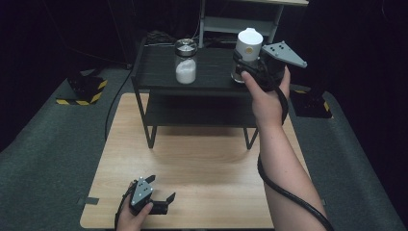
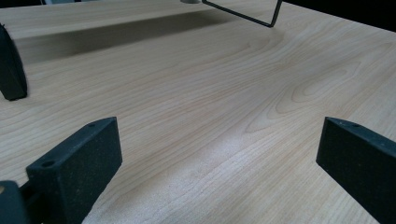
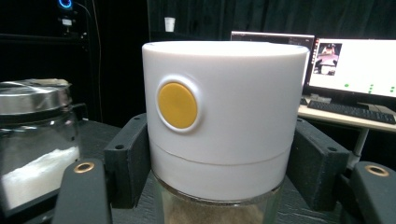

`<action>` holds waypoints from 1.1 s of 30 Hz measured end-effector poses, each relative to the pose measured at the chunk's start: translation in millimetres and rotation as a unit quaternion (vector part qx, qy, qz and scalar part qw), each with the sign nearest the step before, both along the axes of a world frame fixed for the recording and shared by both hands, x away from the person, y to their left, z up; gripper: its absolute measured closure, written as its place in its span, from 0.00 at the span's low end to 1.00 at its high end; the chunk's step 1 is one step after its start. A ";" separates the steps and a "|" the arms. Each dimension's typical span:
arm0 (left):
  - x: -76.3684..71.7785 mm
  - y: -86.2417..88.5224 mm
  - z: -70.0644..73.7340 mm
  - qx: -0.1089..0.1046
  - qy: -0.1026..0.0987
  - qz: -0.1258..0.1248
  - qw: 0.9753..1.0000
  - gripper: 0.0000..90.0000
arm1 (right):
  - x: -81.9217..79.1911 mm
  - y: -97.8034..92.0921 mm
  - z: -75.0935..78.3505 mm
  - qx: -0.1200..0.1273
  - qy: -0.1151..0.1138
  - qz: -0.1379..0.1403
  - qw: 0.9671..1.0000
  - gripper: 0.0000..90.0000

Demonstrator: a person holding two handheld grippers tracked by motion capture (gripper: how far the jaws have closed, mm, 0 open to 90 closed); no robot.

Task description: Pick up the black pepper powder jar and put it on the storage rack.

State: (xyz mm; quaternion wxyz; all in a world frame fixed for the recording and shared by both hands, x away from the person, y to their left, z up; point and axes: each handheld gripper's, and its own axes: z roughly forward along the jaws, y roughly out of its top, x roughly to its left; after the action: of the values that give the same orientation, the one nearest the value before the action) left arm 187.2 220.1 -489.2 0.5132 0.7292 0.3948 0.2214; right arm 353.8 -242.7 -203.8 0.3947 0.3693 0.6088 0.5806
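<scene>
- Our right claw [image 1: 250,72] pinches the white-capped jar [image 1: 248,48] at the right end of the black shelf's [image 1: 159,72] top deck; in the right gripper view the two pads sit against the white cap [image 3: 224,116] on either side.
- We judge the main risk to be the grip itself: the pads bear on the smooth cap rather than on the glass below, so a lift could pop the cap loose or let the jar slip and drop onto the shelf.
- A second risk is the glass jar [image 1: 185,60] standing apart to the left on the same deck; a sideways swing of our right hand could knock it over.
- The shelf's front edge is close, so a tilted set-down could send the jar off onto the tabletop [image 1: 202,163].
- The white-capped jar holds something brownish and granular under its cap, seen at its glass body [image 3: 219,210]; we cannot tell how full it is.
- The glass jar, with its metal lid [image 3: 32,95], holds a white powder [image 1: 185,73] filling roughly its lower half.
- Our left claw [image 1: 161,190] rests spread wide and bare on the tabletop's near edge.
</scene>
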 end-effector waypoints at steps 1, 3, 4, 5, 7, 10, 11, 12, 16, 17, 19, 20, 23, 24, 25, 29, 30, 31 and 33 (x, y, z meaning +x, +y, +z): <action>0.1 0.0 -0.1 -0.001 0.000 0.000 1.000 0.00 | 2.0 1.0 -0.2 0.002 0.002 -0.001 1.000 0.34; 0.1 0.1 -0.2 -0.001 0.000 0.000 1.000 0.00 | 5.8 3.1 -0.5 0.002 0.006 -0.001 1.000 0.34; 0.2 0.6 0.1 0.000 0.000 -0.002 1.000 0.00 | 7.1 4.0 -0.7 0.000 0.006 -0.002 1.000 0.34; 0.2 0.8 0.0 0.001 -0.001 -0.003 1.000 0.00 | 9.0 5.5 -0.8 -0.001 0.008 -0.003 1.000 0.34; 0.2 0.9 0.0 0.001 -0.001 -0.005 1.000 0.00 | 11.8 6.3 -1.8 -0.002 0.008 -0.003 1.000 0.34; 0.4 1.1 0.0 0.001 -0.001 -0.005 1.000 0.00 | 13.9 6.3 -3.8 0.002 0.007 -0.002 1.000 0.34; 0.4 1.4 -0.1 0.000 -0.001 -0.005 1.000 0.00 | 16.2 8.1 -4.8 -0.001 0.008 -0.005 1.000 0.34; 0.5 1.5 -0.2 -0.001 -0.001 -0.005 1.000 0.00 | 17.3 8.8 -5.2 -0.002 0.010 -0.006 1.000 0.34; 0.9 1.4 0.0 -0.001 0.001 -0.005 1.000 0.00 | 18.7 7.5 -8.0 0.008 0.011 -0.007 1.000 0.34; 0.9 1.4 0.0 -0.001 0.001 -0.005 1.000 0.00 | 18.8 7.4 -7.9 0.007 0.011 -0.007 1.000 0.34; 0.7 1.3 0.1 0.001 0.000 -0.006 1.000 0.00 | 18.8 7.4 -8.3 0.006 0.010 -0.006 1.000 0.34; 0.6 1.3 0.1 0.001 -0.001 -0.006 1.000 0.00 | 18.5 7.4 -8.5 0.006 0.010 -0.007 1.000 0.34; 0.4 1.2 0.0 0.001 -0.001 -0.006 1.000 0.00 | 17.6 7.6 -9.4 0.005 0.008 -0.007 1.000 0.34; 0.4 1.3 -0.1 0.001 -0.001 -0.006 1.000 0.00 | 17.5 7.7 -9.7 0.006 0.008 -0.008 1.000 0.34; 0.4 1.4 0.0 0.001 -0.001 -0.006 1.000 0.00 | 17.3 7.9 -9.8 0.007 0.008 -0.009 1.000 0.34; 0.4 1.7 -0.1 0.000 0.000 -0.007 1.000 0.00 | 17.3 8.5 -11.5 0.005 0.005 -0.008 1.000 0.34; 0.6 1.9 -0.1 -0.001 0.000 -0.007 1.000 0.00 | 17.7 8.6 -11.7 0.007 0.005 -0.009 1.000 0.34; 0.7 1.9 0.0 -0.001 0.001 -0.007 1.000 0.00 | 18.0 8.3 -11.5 0.007 0.006 -0.009 1.000 0.34; 0.8 2.0 0.1 0.000 0.000 -0.007 1.000 0.00 | 18.5 8.0 -11.8 0.007 0.006 -0.008 1.000 0.34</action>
State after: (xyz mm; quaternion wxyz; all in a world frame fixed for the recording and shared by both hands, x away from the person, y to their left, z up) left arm 188.0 222.1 -489.1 0.5144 0.7321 0.3900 0.2176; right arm 372.3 -234.7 -215.6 0.3935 0.3803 0.6038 0.5796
